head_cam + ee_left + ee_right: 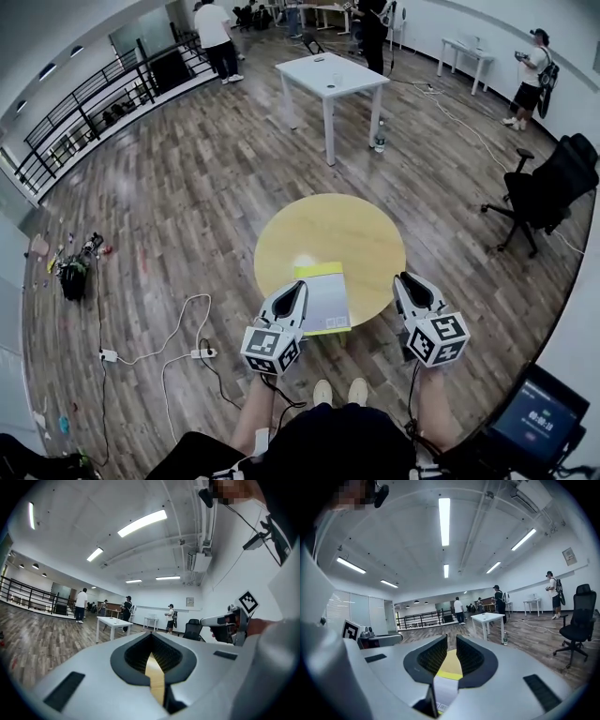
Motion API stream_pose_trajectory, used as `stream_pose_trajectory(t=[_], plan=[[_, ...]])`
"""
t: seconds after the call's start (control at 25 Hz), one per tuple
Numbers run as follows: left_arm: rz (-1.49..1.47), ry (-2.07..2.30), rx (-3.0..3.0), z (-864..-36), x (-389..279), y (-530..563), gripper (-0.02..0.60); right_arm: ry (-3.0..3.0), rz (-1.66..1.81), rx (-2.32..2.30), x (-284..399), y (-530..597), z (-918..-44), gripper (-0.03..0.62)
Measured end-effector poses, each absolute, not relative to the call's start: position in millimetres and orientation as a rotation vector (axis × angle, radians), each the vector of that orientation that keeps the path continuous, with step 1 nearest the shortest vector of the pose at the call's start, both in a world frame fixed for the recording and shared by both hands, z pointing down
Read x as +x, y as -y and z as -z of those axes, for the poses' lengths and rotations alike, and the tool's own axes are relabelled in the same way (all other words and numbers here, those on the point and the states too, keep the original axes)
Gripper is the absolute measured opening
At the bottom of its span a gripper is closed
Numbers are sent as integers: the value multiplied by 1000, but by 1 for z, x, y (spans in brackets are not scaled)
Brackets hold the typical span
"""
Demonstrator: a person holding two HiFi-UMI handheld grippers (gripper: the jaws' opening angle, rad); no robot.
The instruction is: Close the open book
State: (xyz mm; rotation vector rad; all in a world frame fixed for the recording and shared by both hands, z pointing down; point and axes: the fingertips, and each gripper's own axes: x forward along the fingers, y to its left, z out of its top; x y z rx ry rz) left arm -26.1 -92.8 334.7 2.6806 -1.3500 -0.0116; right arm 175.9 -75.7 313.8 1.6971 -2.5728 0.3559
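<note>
Left gripper (151, 638) jaws closed tip to tip, nothing held. Right gripper (450, 641) jaws slightly apart, narrow gap, nothing gripped. Both in air over near edge of round table (328, 225). Book (323, 298) closed, flat on table, below and between grippers, nearer left one

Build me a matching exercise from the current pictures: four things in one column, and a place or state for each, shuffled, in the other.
Things:
1. book
2. white table
3. office chair
4. right hand-held gripper

Places or states:
A. on the floor at the right edge of the head view
B. jaws a little apart, nothing gripped
C. closed, lying on the round table at the edge nearest the person
D. standing beyond the round table, farther into the room

Pairs: 1-C, 2-D, 3-A, 4-B
</note>
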Motion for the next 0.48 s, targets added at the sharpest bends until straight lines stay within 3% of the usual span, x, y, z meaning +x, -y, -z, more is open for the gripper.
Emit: stream_pose_trajectory(t=[0.48], plan=[[55, 1280, 2779, -306, 17, 76, -2, 2586, -190, 1756, 205, 51, -267, 61]])
